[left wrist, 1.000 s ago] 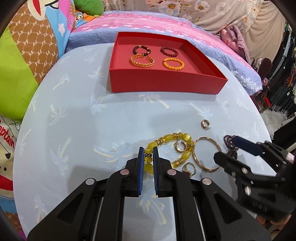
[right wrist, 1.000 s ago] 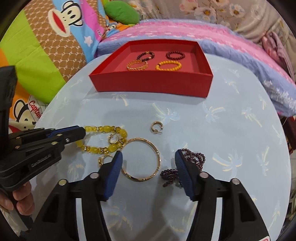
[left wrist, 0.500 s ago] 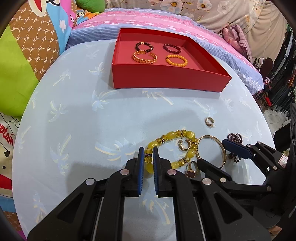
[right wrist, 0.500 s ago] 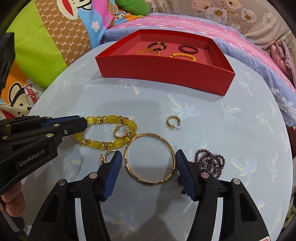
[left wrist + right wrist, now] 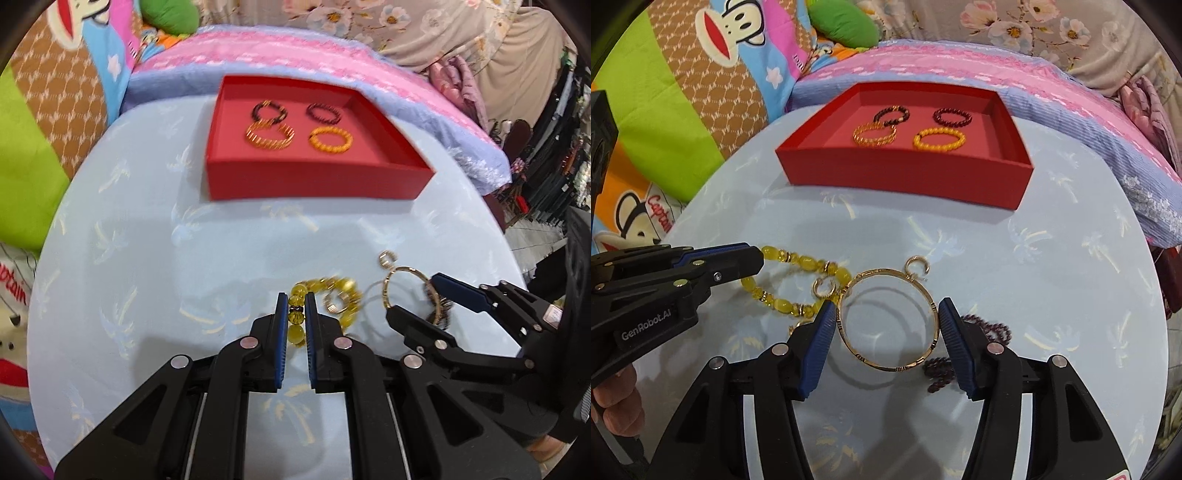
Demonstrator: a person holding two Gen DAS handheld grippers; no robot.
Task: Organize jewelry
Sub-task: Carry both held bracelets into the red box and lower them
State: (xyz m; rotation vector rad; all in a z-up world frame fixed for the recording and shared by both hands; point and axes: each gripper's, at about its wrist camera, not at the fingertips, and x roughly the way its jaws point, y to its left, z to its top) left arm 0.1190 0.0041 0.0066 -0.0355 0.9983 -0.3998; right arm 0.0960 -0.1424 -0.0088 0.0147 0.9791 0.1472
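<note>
My left gripper (image 5: 295,301) is shut on the yellow bead bracelet (image 5: 334,291), which hangs lifted off the table; it also shows in the right wrist view (image 5: 798,278). My right gripper (image 5: 886,314) is shut on the gold bangle (image 5: 888,319), held by its two sides and tilted up above its shadow; the bangle also shows in the left wrist view (image 5: 402,286). The red tray (image 5: 905,177) at the far side holds several bead bracelets (image 5: 940,140).
A small gold hoop earring (image 5: 916,266) lies by the bangle's far edge, another (image 5: 823,288) by the yellow beads. A dark purple bead bracelet (image 5: 960,354) lies under my right finger. The round table has a pale blue cloth (image 5: 1052,277); cushions and bedding surround it.
My right gripper closed onto the gold bangle and raised it. My left gripper lifted the yellow bracelet and moved toward the tray.
</note>
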